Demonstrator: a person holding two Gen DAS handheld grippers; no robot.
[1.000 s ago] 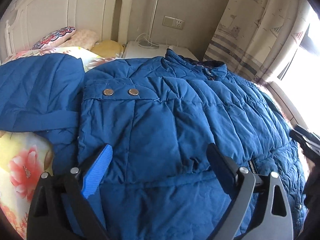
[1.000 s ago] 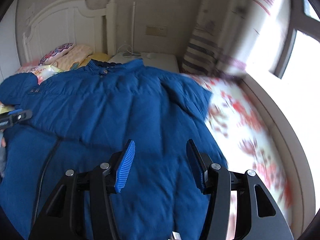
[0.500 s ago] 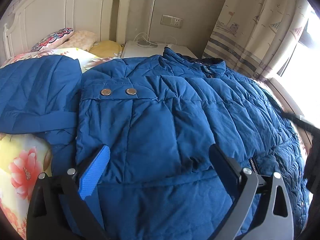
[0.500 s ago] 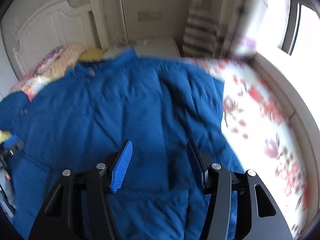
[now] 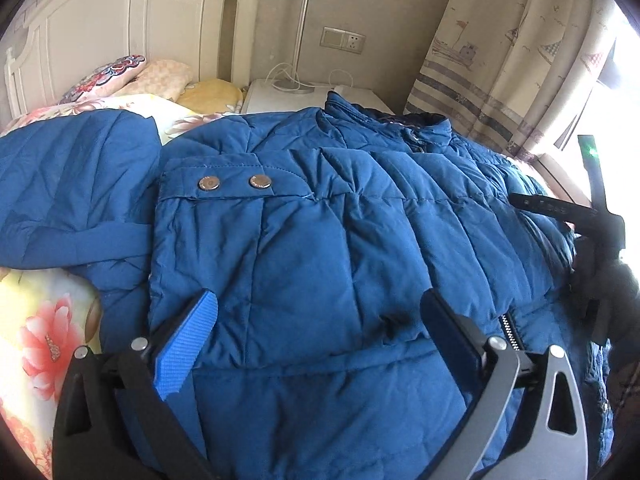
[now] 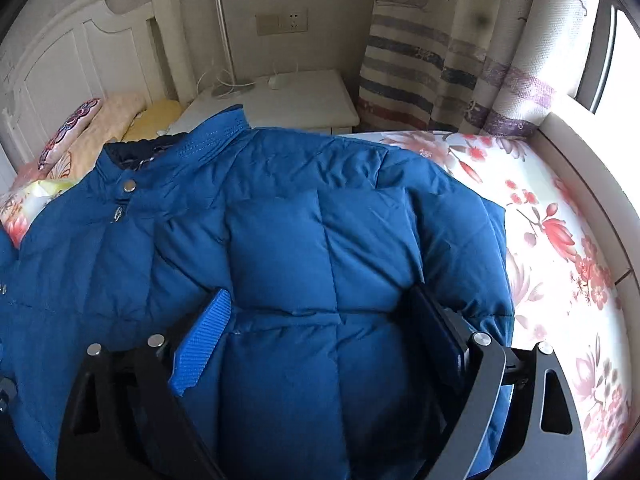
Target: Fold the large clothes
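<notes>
A blue puffer jacket lies spread on the bed, collar toward the headboard. One sleeve is folded across its front, its cuff with two snap buttons facing up. My left gripper hovers open and wide just above that sleeve. My right gripper is low over the jacket's other side, its jaws opening. Padded fabric bulges between the fingers, and the pads do not press on it. It also shows at the right edge of the left wrist view, right gripper. The hood lies at left.
Floral bedsheet is bare to the jacket's right. Pillows lie against the white headboard. A white nightstand with a lamp pole and cables stands behind the collar. A striped curtain and bright window are at right.
My right gripper moved in closer over the jacket's side and its jaws spread wide. It now shows at the right edge of the left view. The left gripper stayed put.
</notes>
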